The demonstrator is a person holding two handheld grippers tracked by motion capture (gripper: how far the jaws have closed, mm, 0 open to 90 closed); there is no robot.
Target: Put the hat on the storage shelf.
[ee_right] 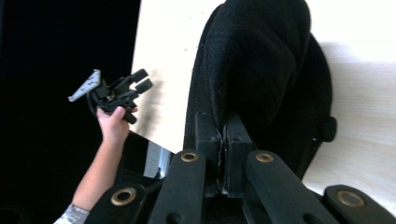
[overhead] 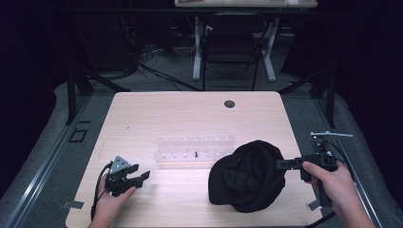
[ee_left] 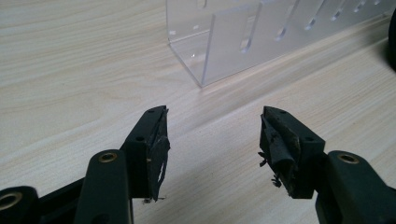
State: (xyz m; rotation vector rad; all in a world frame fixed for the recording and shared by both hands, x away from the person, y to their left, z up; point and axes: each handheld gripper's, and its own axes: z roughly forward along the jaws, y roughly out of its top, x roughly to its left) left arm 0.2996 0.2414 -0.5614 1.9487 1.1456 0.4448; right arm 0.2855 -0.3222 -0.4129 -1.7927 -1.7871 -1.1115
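Right claw (overhead: 281, 164) clamped on the black hat's (overhead: 247, 175) right edge; left claw (overhead: 138, 178) gaping, empty, well apart to the hat's left on the tabletop (overhead: 190, 114).

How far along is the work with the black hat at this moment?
Done: the right gripper has clamped the black hat's edge. In hand: the hat, mostly resting on the table. Left: the left gripper, jaws open, holds nothing beside the clear acrylic rack.

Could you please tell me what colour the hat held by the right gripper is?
The hat is plain black, seen best in the high view.
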